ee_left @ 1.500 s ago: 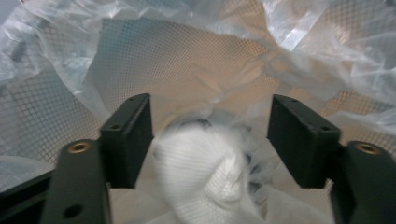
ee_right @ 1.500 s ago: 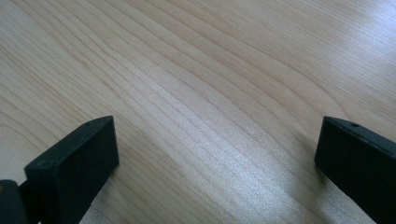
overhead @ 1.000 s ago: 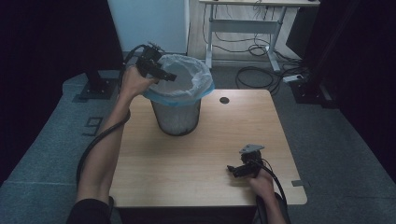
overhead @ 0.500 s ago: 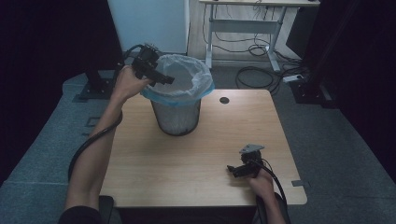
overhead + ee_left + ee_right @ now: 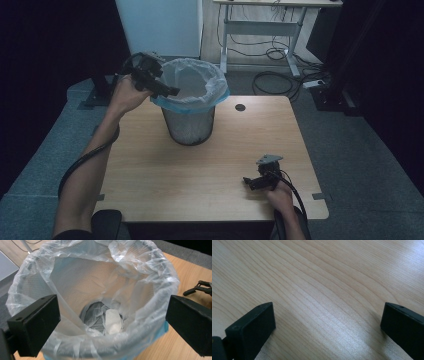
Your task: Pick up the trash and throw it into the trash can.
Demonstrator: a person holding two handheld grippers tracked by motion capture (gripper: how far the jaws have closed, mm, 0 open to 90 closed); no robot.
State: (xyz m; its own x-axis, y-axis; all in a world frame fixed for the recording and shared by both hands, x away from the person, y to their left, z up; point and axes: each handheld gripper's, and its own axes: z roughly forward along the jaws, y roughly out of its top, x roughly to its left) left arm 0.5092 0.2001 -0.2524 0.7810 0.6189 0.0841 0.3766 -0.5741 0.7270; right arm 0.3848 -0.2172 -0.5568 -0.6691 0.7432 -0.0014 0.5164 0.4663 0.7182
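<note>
Left gripper (image 5: 167,91): held above the near-left rim of the bin, jaws spread wide with nothing between them; its own view looks straight down into the bin mouth.

Right gripper (image 5: 252,183): resting low on the table near the front right corner, well apart from the bin; jaws parted and empty over bare wood grain.

Round grey wire-mesh waste bin (image 5: 189,125): upright, towards the back of the table, left of centre. Probably light and stiff; likely to slide or tip if pushed at the top.

Thin translucent plastic liner bag (image 5: 160,277): folded out over the rim, with a pale blue edge (image 5: 220,98) hanging below the fold. Judged soft, slippery, easily torn; best pinched where it bunches thick over the rim, not on the stretched single layer inside.

Crumpled white wad, perhaps paper or tissue (image 5: 113,321): at the bottom of the bin, among grey folds of liner. Likely very light.

Light wooden table (image 5: 150,175): bears the bin and a small dark round grommet (image 5: 240,107) just behind and right of it.
</note>
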